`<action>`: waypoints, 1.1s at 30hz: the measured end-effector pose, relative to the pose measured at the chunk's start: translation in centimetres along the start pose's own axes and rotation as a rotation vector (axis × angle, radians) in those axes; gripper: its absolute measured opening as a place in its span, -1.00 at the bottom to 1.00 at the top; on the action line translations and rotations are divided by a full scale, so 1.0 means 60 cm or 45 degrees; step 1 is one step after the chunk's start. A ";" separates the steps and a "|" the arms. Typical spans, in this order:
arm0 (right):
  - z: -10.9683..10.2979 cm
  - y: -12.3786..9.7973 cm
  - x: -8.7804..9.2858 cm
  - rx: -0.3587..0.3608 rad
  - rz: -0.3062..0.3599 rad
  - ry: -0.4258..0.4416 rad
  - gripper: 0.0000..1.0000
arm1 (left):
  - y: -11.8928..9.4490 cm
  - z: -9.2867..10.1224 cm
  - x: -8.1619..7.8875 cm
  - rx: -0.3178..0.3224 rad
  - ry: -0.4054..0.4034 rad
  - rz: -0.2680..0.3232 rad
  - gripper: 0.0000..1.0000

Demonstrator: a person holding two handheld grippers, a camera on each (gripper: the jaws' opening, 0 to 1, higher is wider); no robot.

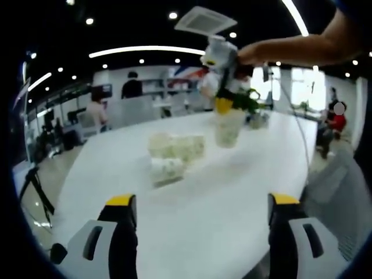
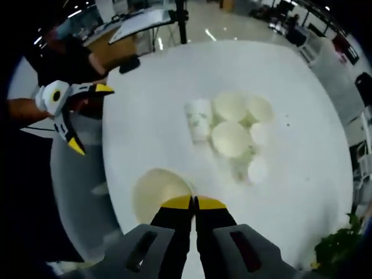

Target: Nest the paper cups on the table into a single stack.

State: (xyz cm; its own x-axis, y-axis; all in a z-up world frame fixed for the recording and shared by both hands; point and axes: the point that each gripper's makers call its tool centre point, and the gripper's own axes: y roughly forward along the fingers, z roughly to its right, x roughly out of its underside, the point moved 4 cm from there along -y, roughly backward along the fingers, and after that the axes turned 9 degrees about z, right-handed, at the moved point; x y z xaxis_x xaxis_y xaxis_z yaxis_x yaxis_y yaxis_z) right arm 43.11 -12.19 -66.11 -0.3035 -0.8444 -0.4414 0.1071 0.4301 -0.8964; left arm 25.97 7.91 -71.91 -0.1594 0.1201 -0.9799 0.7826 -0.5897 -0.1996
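On my right gripper (image 2: pixel 195 202) the yellow-tipped fingers are pressed together on the rim of a paper cup (image 2: pixel 158 193), whose open mouth faces the camera just left of the tips. In the left gripper view I see that same held cup (image 1: pixel 228 127) hanging under the right gripper (image 1: pixel 224 106), above the white worktop (image 1: pixel 232 197), with a bare forearm reaching in from the top right.

My left gripper (image 1: pixel 201 203) has its fingers spread wide, with nothing between them; they sit low over the near part of the worktop. In the right gripper view it shows at the left edge (image 2: pixel 87 116), also spread.

The rest of the cups sit as a cluster (image 2: pixel 235 131) near the middle of the worktop: several upright with open mouths, one lying on its side (image 2: pixel 199 119). That one carries a faint greenish print, but I cannot read any lettering or brand on it. From the left gripper view the cluster (image 1: pixel 174 152) is blurred, and I cannot count the cups.

A green plant (image 2: pixel 337 247) is cut off at the lower right edge. Behind the worktop, people and office furniture are too soft to make out.
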 end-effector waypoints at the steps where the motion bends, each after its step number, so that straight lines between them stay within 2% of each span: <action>1: -0.001 0.002 -0.001 -0.004 0.004 0.004 -1.00 | 0.000 0.000 0.000 0.001 0.000 0.001 0.85; 7: -0.021 0.015 -0.002 -0.026 0.011 0.025 -1.00 | 0.000 0.001 -0.002 0.009 -0.001 0.010 0.90; 14: -0.055 0.036 0.014 -0.063 -0.014 0.043 -1.00 | 0.002 0.007 0.000 0.029 0.018 -0.002 0.96; 24: -0.114 0.065 0.036 -0.110 0.026 0.098 -1.00 | 0.004 0.011 0.004 0.041 0.031 -0.026 0.96; 33: -0.141 0.085 0.056 -0.123 0.052 0.149 -1.00 | 0.004 0.012 0.004 0.039 0.044 -0.034 0.96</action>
State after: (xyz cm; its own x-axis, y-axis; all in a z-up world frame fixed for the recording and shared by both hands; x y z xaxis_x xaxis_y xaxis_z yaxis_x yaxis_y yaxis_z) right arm 34.64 -10.12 -71.80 -0.4093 -0.7851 -0.4648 0.0317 0.4969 -0.8672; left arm 25.70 7.20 -72.21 -0.1590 0.1635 -0.9737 0.7592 -0.6102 -0.2264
